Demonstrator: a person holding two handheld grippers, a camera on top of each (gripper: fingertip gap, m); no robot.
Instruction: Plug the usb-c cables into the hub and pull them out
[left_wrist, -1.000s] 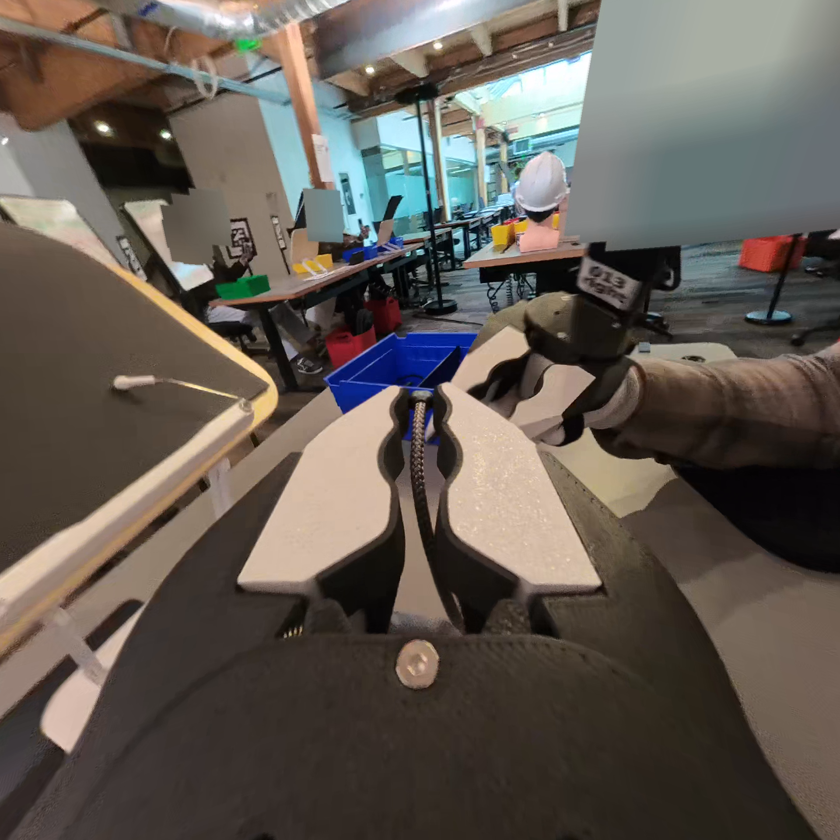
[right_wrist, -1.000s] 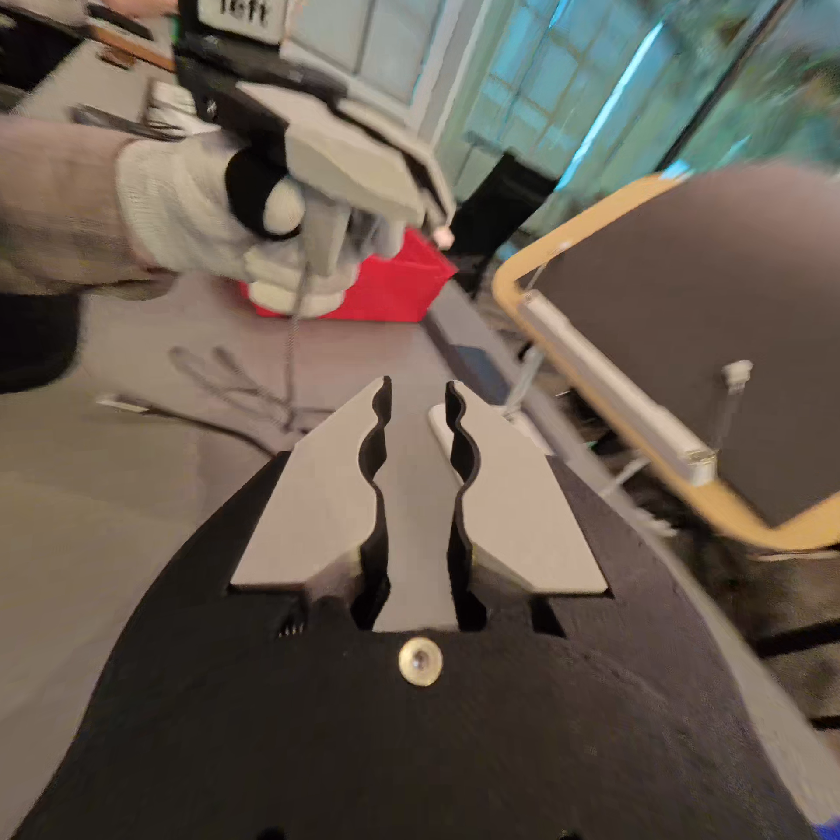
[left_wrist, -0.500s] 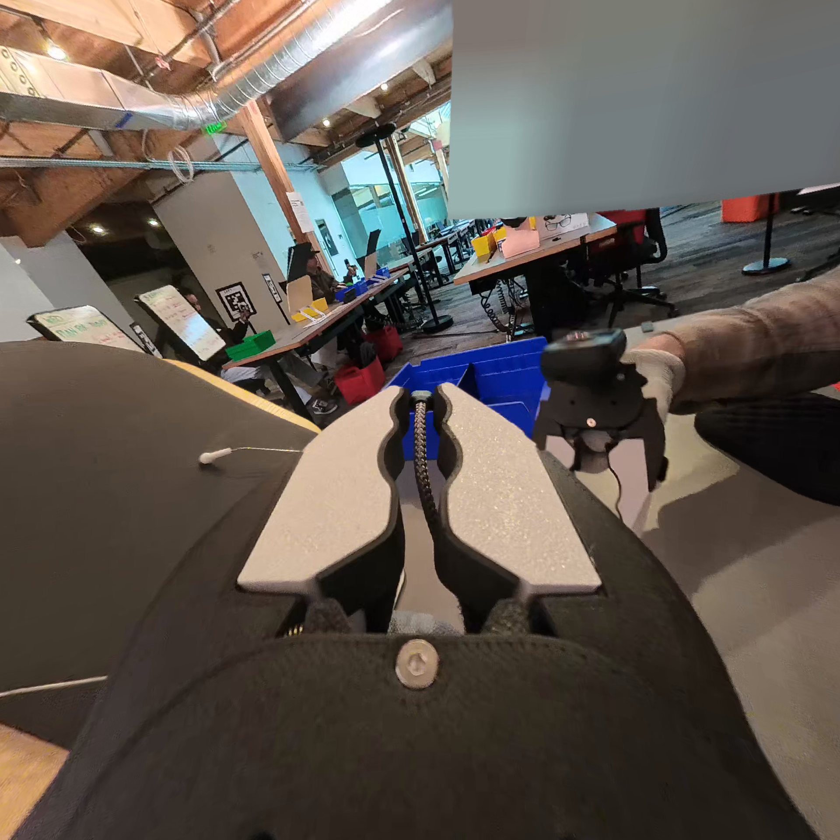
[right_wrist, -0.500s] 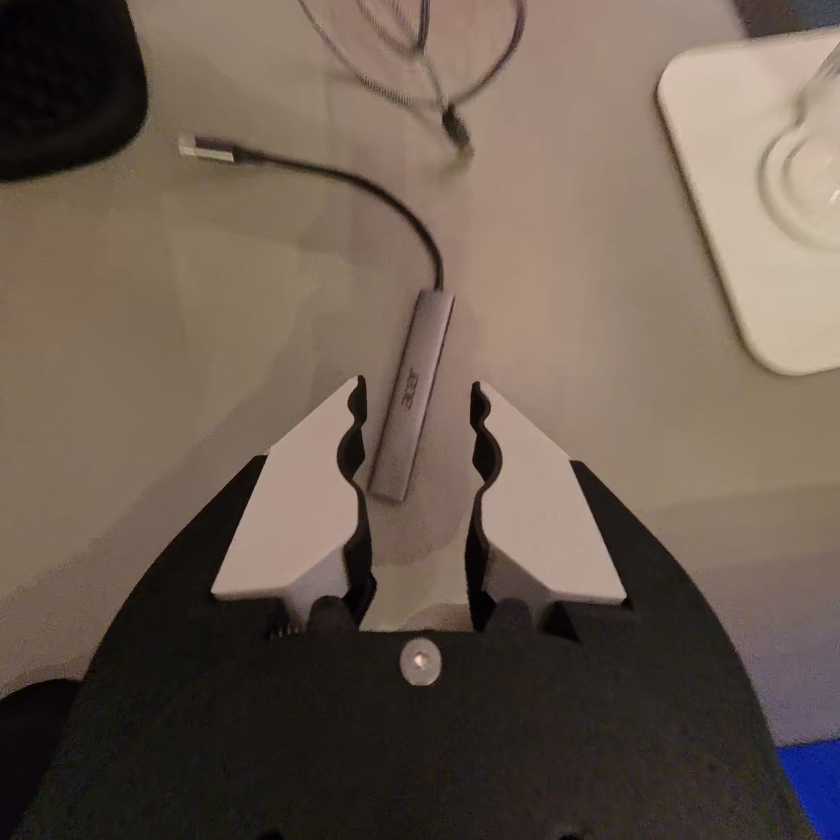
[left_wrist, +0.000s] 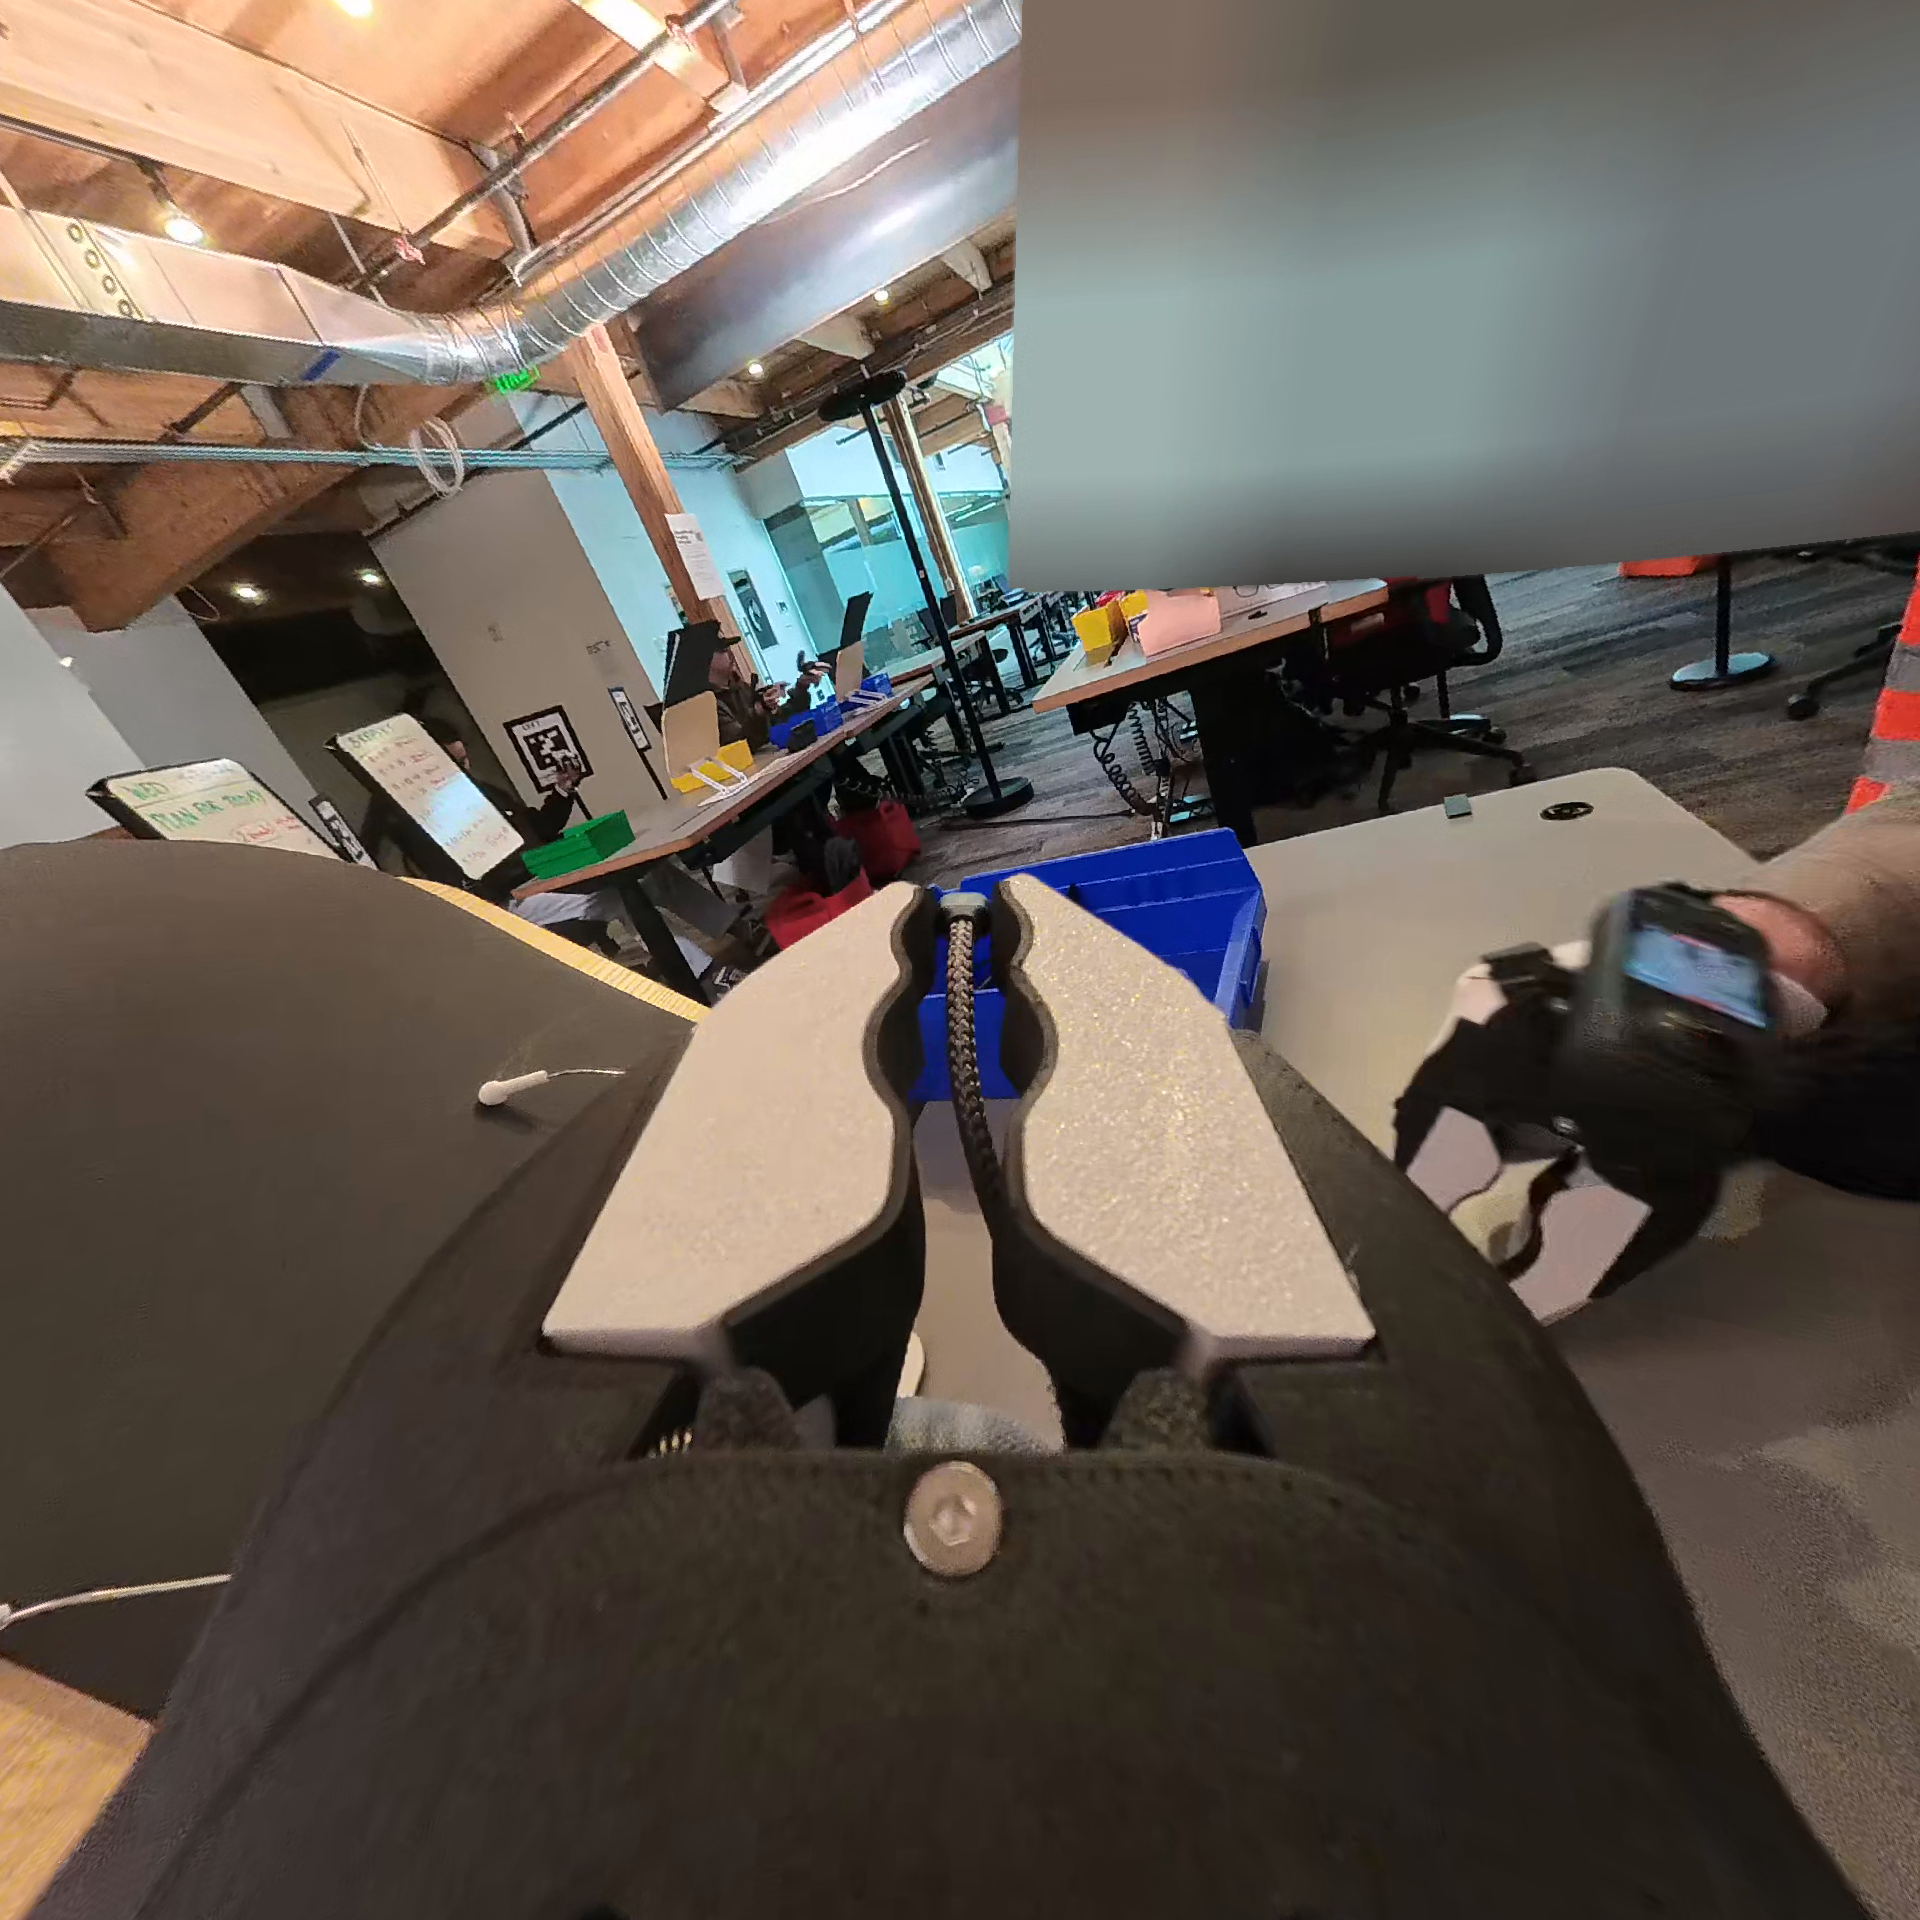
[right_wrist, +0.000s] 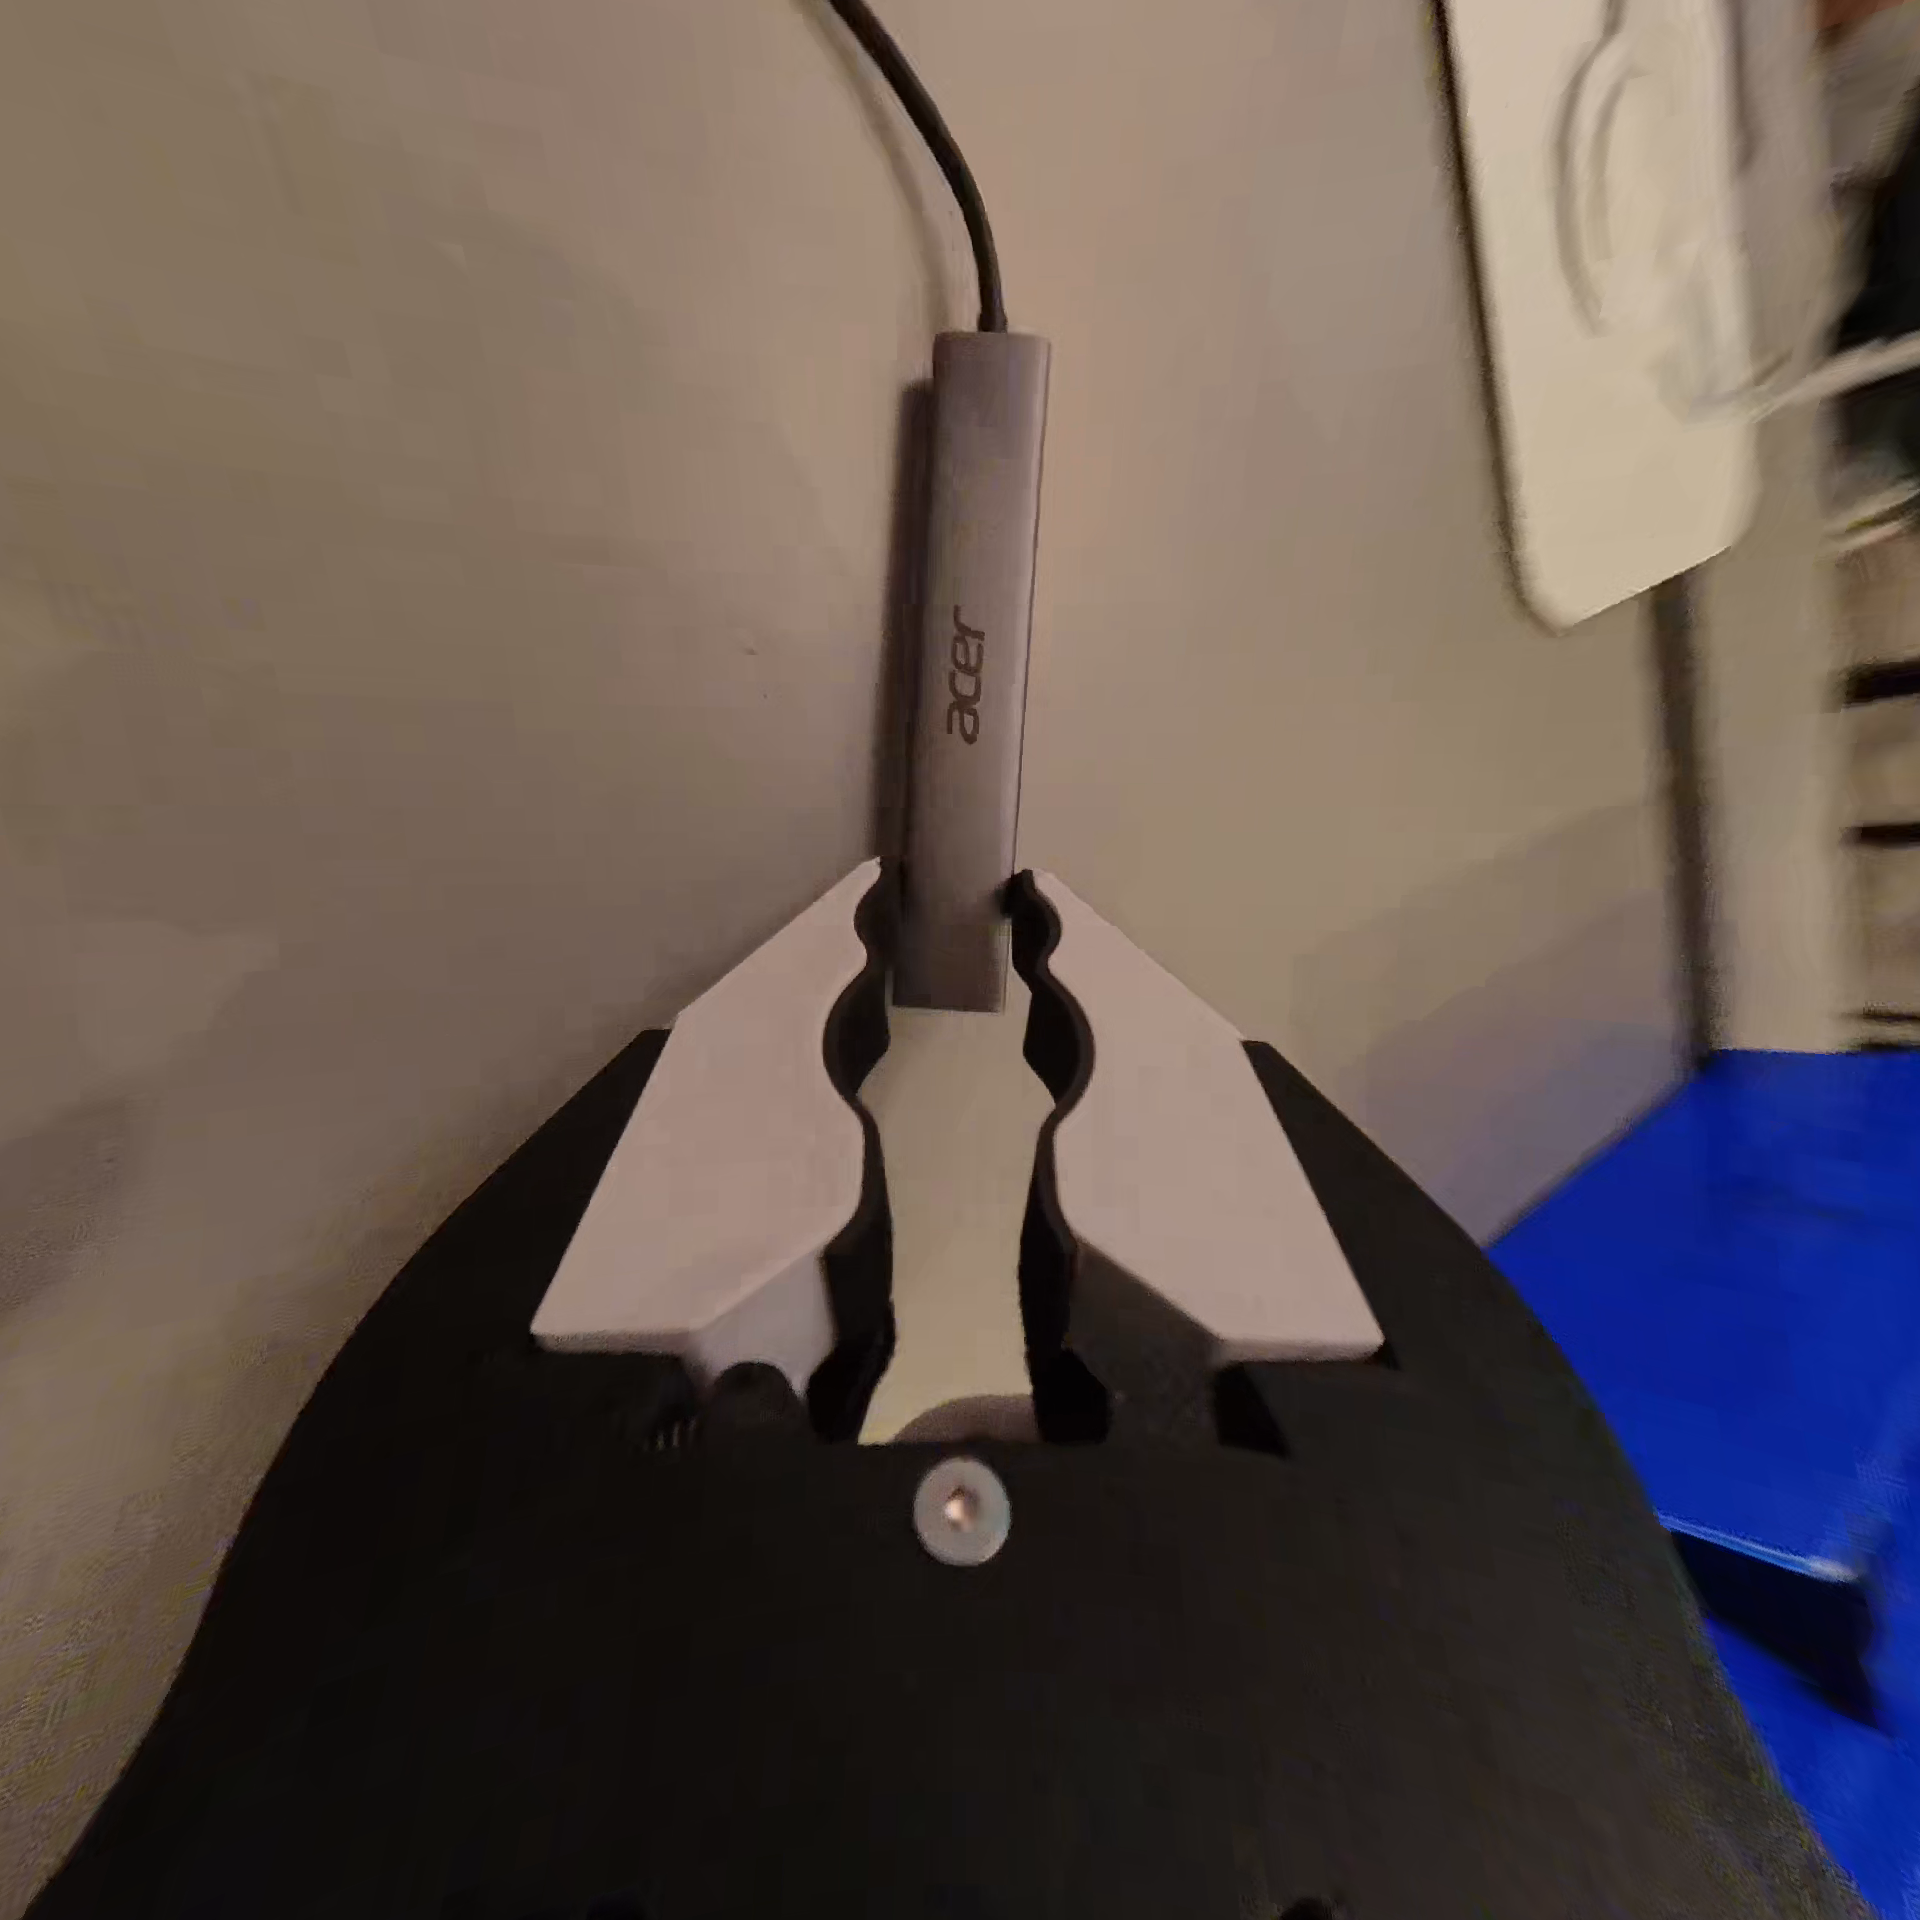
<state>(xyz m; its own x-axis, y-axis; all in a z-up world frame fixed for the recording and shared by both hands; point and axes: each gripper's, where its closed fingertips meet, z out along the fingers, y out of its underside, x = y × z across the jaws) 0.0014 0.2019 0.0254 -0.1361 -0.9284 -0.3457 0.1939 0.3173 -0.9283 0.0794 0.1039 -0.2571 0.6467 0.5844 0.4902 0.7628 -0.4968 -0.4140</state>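
Observation:
My left gripper (left_wrist: 961, 906) is shut on a black braided usb-c cable (left_wrist: 968, 1029). The cable runs up between the fingers, and its plug tip pokes out at the fingertips, held above the table. A slim grey hub (right_wrist: 971, 675) lies on the grey table (right_wrist: 416, 623), its own black cord (right_wrist: 971, 197) leading away from its far end. My right gripper (right_wrist: 954, 883) points down at the table, and its fingertips press both sides of the hub's near end. In the left wrist view the right gripper (left_wrist: 1507, 1195) is low at the right, blurred.
A blue bin (left_wrist: 1143, 935) stands on the table behind my left fingertips and also shows in the right wrist view (right_wrist: 1714, 1299). A white flat base (right_wrist: 1621, 312) lies right of the hub. A black panel with a yellow edge (left_wrist: 260, 1039) fills the left.
My right gripper has dropped towards the table and moved forward over the hub, and its jaws have closed from wide onto the hub's near end. My left gripper still holds the cable.

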